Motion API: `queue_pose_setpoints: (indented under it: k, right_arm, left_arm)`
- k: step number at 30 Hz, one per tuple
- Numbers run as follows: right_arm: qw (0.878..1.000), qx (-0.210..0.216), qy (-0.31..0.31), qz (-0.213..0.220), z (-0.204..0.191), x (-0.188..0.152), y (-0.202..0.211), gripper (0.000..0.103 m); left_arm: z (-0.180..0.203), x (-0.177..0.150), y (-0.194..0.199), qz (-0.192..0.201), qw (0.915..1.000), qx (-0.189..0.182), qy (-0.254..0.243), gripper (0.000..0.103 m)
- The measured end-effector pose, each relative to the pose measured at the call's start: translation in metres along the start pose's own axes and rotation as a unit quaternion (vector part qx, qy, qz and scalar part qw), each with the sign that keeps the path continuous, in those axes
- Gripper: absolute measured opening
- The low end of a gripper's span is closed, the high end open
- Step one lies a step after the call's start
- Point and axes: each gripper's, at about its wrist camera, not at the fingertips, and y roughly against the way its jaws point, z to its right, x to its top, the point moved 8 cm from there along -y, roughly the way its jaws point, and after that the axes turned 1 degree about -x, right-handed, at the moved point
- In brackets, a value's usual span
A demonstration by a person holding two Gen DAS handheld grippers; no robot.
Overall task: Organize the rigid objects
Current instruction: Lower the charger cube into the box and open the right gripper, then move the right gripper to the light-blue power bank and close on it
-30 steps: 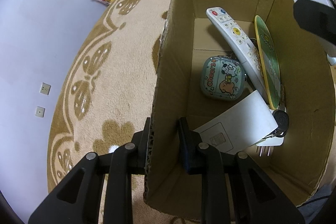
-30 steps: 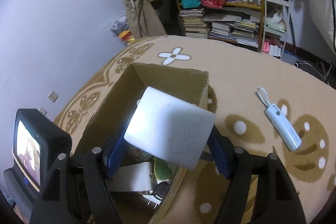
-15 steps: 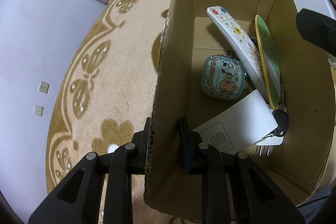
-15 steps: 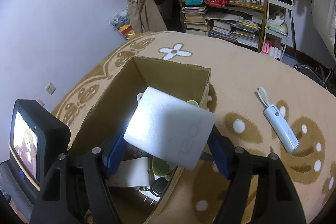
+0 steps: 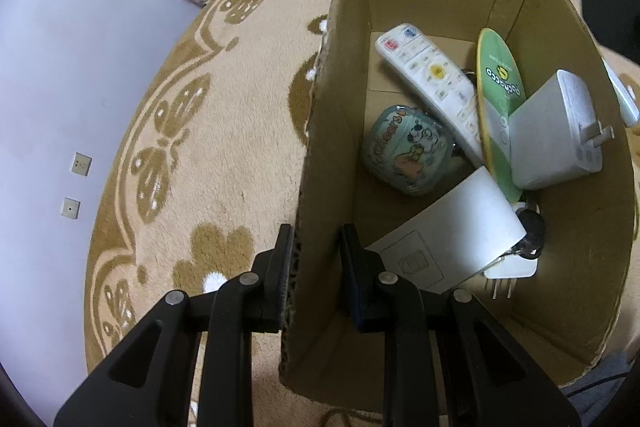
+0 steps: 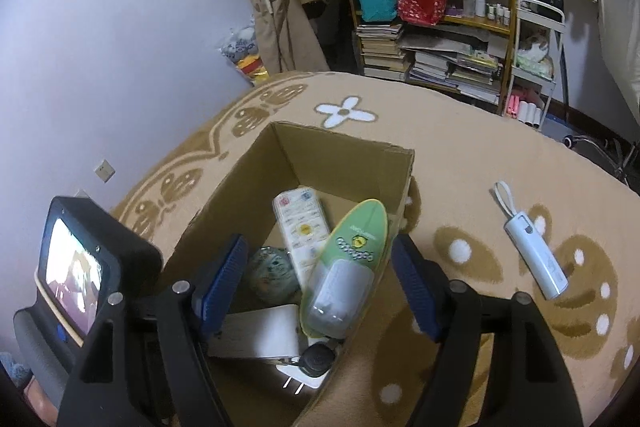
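Observation:
My left gripper (image 5: 316, 259) is shut on the near left wall of an open cardboard box (image 5: 320, 147). Inside the box lie a white remote (image 5: 432, 79), a green oval board (image 5: 498, 99), a round printed tin (image 5: 404, 151), a flat white pack (image 5: 448, 227) and a black key fob (image 5: 530, 231). A white plug adapter (image 5: 556, 135) leans on the green board against the right wall. My right gripper (image 6: 320, 283) hangs above the box (image 6: 344, 143). Its jaws are opening with nothing between them, and the adapter (image 6: 340, 287) lies below.
A white power bank with a loop (image 6: 536, 259) lies on the beige patterned carpet right of the box. The left gripper's body with its small screen (image 6: 80, 267) stands at the box's left side. Shelves with books and bags (image 6: 432, 27) line the far wall.
The white adapter left the right jaws and dropped into the box, landing against the green board. The right jaws spread wider. The left gripper kept its hold on the wall.

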Motion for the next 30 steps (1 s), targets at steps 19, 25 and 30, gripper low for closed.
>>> queue_pose_setpoints:
  k: [19,25,30]
  right_arm:
    - [0.985,-0.121,-0.111,0.047,0.142,0.012,-0.011,0.093]
    - [0.980,-0.154,-0.124,0.014,0.184,-0.003,-0.034,0.093]
    - [0.980,-0.140,-0.140,-0.011,0.194,-0.002,-0.052,0.093]
  left_arm:
    - [0.002,0.002,-0.002,-0.003,1.0000,0.007,-0.002,0.022]
    - [0.003,0.002,-0.003,-0.005,1.0000,0.008,-0.002,0.022]
    - [0.002,0.003,-0.004,-0.006,1.0000,0.005,0.001,0.022]
